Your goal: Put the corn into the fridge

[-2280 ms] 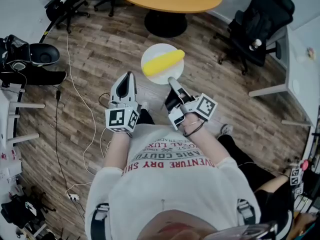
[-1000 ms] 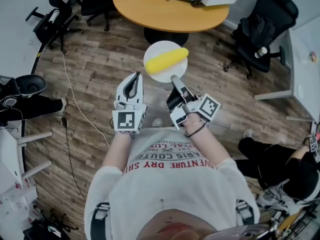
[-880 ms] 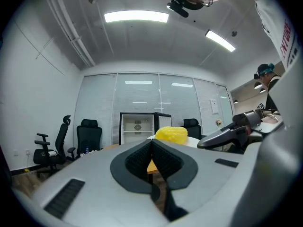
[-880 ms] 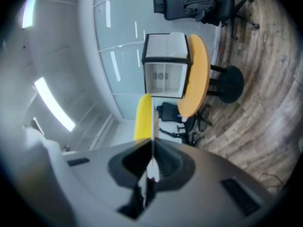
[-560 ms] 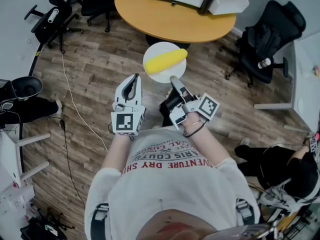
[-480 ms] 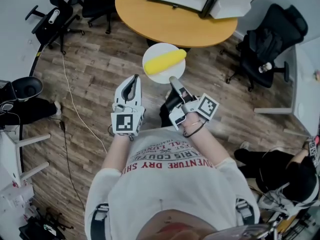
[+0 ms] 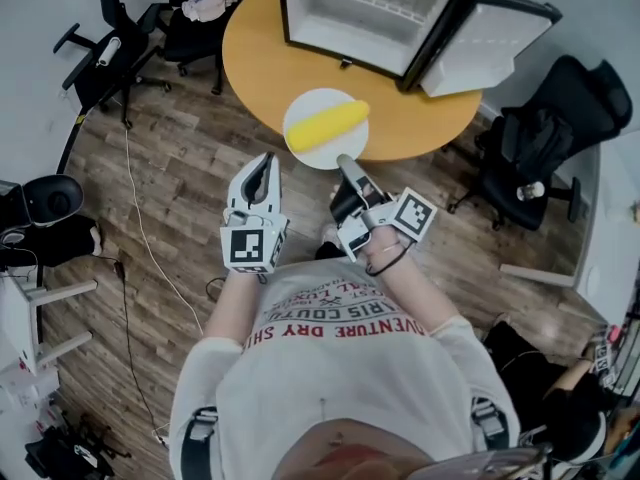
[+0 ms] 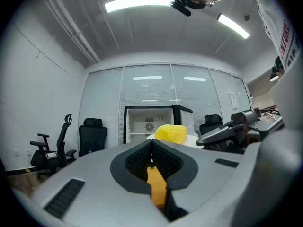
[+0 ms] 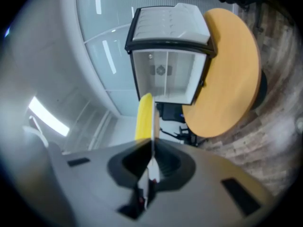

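Over by the round wooden table (image 7: 258,63), a person stands with a gripper in each hand, both held out at chest height. The right gripper (image 7: 343,160) has its jaws pinched shut on the near rim of a white plate (image 7: 301,151), carrying it out level in front. The corn (image 7: 328,125), a bright yellow cob, lies across the plate, slanting up towards the right. From above, plate and cob hang over the near edge of the table, short of the fridge (image 7: 370,13).

That small black fridge stands on the tabletop with its door (image 7: 487,40) swung wide to the right, showing a pale interior with a wire shelf. In the right gripper view the plate (image 9: 154,119) shows edge-on as a thin line running up out of the closed jaws, with the corn (image 9: 144,115) on its left side and the open fridge (image 9: 168,74) straight ahead.

The left gripper (image 7: 264,160) hangs just beside the right one, apart from the plate. Its own view shows its jaws pressed together with nothing between them, and the corn (image 8: 171,133) beyond.

Black office chairs (image 7: 528,138) stand around on the wood floor (image 7: 170,178).
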Available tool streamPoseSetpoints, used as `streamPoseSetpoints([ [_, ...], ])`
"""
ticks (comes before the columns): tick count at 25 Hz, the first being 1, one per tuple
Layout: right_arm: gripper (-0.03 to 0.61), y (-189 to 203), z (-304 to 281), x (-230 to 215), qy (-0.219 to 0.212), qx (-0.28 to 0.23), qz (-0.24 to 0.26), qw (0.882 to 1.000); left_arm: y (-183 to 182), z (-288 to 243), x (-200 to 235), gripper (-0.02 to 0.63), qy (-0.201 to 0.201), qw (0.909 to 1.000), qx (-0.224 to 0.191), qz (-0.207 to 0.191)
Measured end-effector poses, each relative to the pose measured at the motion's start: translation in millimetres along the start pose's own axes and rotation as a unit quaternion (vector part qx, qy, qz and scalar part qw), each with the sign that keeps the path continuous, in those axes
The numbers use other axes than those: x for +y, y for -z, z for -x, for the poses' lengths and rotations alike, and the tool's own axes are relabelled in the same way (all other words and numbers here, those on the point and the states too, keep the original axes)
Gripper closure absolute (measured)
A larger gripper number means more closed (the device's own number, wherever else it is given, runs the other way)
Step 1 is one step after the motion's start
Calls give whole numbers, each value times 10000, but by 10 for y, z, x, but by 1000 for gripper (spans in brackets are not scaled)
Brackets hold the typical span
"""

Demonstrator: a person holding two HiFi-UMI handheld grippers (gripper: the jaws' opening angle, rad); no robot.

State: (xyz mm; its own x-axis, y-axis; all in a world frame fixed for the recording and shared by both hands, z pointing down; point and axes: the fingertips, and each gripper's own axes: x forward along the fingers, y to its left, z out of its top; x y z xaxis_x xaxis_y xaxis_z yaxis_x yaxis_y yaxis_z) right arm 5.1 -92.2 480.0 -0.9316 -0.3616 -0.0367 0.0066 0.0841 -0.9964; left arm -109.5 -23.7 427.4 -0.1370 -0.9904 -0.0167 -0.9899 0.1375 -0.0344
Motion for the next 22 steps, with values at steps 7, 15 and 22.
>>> streamPoseSetpoints([
  [7, 540, -794, -407, -44, 0, -63, -37, 10000, 8, -819, -27, 584, -30, 10000, 86, 40],
  [15, 540, -1337, -804, -132, 8, -375, -11, 9993, 65, -1561, 80, 584, 277, 9996, 40, 3],
  [22, 540, -1782, -1388, -126, 13, -905, 37, 9959, 12, -2426, 398, 584, 878, 9961, -9, 8],
])
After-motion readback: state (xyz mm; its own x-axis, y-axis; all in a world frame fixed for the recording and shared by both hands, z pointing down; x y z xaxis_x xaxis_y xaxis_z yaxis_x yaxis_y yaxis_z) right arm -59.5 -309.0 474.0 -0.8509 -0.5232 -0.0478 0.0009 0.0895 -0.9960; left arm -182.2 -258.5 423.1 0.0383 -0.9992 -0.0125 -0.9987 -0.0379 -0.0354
